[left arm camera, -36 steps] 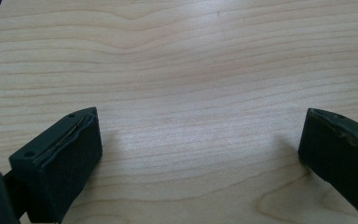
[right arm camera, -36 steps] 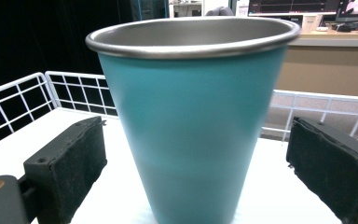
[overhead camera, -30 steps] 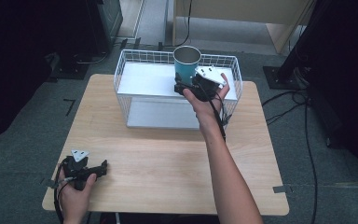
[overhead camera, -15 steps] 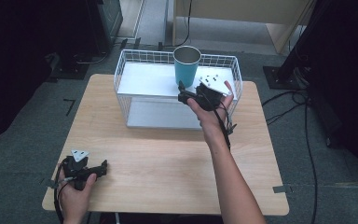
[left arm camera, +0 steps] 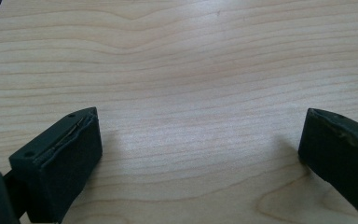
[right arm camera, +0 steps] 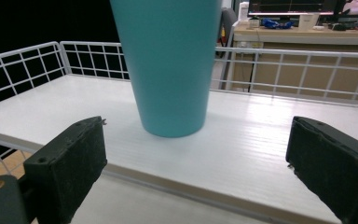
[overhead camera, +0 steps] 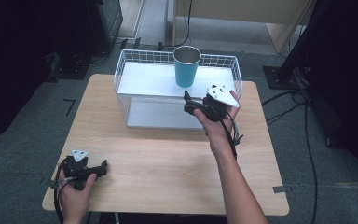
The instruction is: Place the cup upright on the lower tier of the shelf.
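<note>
Even overhead light keeps the wooden tabletop (overhead camera: 168,154) bright while the surroundings beyond its edges sink into near black, a soft sheen lies on the white shelf (right arm camera: 242,140) behind the teal cup (right arm camera: 170,65), faint shadows spread beside the near, slightly soft jaws, and the high view is grainy.

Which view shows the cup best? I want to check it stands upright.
The high view: the whole cup stands upright on the rack's top shelf. The right gripper view shows its lower body close up; the left gripper view, bare table.

Teal cup (overhead camera: 186,66) stands upright, mouth up, on the wire rack's (overhead camera: 121,70) white upper shelf
</note>
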A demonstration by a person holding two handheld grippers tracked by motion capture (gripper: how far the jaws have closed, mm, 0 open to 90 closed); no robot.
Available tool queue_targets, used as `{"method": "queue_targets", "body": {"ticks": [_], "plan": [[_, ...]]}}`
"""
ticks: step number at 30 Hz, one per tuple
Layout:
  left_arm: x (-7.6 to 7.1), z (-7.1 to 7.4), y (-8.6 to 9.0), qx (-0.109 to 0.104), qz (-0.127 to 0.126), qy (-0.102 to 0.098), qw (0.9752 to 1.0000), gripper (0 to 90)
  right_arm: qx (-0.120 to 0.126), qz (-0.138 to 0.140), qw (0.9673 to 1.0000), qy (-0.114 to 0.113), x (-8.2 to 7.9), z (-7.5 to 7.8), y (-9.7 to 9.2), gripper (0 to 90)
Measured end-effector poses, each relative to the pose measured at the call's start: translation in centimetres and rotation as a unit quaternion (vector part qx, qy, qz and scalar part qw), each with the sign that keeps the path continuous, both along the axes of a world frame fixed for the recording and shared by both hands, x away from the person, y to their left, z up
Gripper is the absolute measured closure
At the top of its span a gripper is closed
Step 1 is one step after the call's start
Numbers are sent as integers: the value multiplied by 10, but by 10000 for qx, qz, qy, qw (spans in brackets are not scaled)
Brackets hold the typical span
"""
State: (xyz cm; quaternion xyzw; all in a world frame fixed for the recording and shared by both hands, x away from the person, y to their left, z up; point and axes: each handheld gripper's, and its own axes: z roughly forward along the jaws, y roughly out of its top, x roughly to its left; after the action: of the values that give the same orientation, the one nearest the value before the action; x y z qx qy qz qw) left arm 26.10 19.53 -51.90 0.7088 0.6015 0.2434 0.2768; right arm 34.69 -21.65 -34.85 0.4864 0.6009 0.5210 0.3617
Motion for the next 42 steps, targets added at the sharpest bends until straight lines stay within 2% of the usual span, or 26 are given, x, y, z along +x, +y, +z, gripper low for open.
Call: {"method": "queue_targets", "body": {"ticks": [11,20,29,42], "plan": [[0,0,0,-12,7,9,10000,0,63,-144,9999,-35,-27,-4,-33,49],[0,0,0,-10,8,2,10000,0,-40,-155,9999,-41,-47,-7,-48,49],[0,0,0,-10,5,18,10000,0,-58,-243,9997,14,-69,-20,-65,49],[0,0,0,-2,-1,20,10000,0,-72,-426,9990,129,-87,-38,-90,49]]}}
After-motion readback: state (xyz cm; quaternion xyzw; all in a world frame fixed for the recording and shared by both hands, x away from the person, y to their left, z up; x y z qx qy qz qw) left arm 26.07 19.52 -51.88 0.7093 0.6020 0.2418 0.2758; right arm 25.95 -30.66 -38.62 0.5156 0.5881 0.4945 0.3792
